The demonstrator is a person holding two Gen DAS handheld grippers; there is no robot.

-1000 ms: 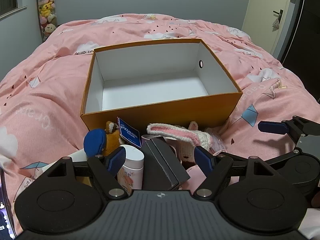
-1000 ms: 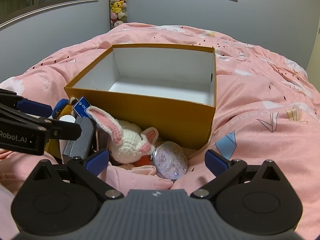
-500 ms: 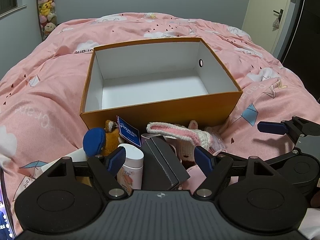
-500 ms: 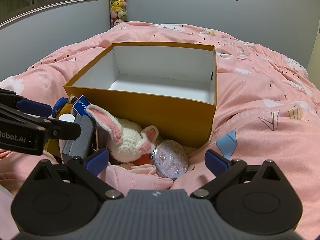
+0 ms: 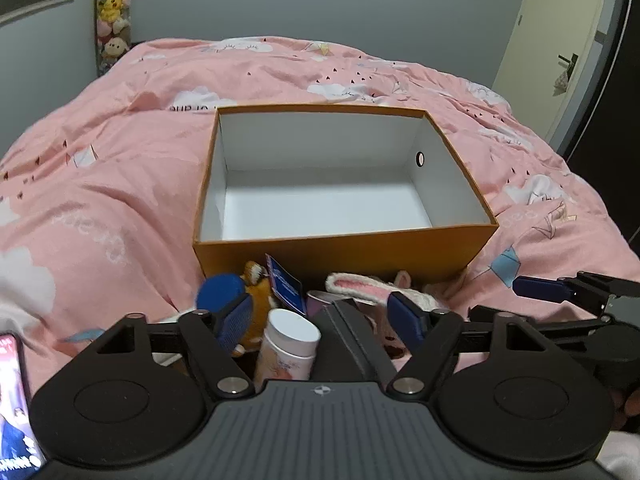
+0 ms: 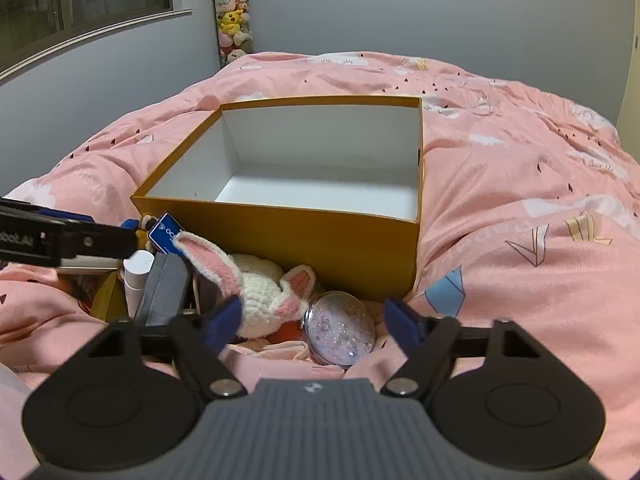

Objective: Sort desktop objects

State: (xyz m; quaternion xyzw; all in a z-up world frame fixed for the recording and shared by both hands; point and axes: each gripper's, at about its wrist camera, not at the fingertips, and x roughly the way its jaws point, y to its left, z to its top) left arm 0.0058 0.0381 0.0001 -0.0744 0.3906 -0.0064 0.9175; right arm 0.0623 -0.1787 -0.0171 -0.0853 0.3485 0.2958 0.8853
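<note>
While an orange box [image 5: 344, 248] sits empty on a pink bedspread [image 6: 520, 208], a small heap of things waits against its near wall. Both grippers hover over the heap with jaws narrowing and pressing on nothing yet. The left gripper [image 5: 324, 320] frames a white bottle [image 5: 288, 344] and a dark grey case [image 5: 352, 340], with a blue tag [image 5: 284, 284] and an orange plush toy [image 5: 256, 292] just beyond. The right gripper [image 6: 312, 320] frames a knitted rabbit [image 6: 256, 284] and a round glitter compact [image 6: 340, 324], which touch each other.

The rabbit looks light and soft, likely to squash and sag; its body seems a surer hold than an ear. The compact appears hard, smooth and possibly breakable, and lies tilted on folds of cloth, so a pinch across its rim may slip. The bottle seems stiff and light, best taken across its middle below the cap. The case looks rigid, best gripped across its narrow sides.
</note>
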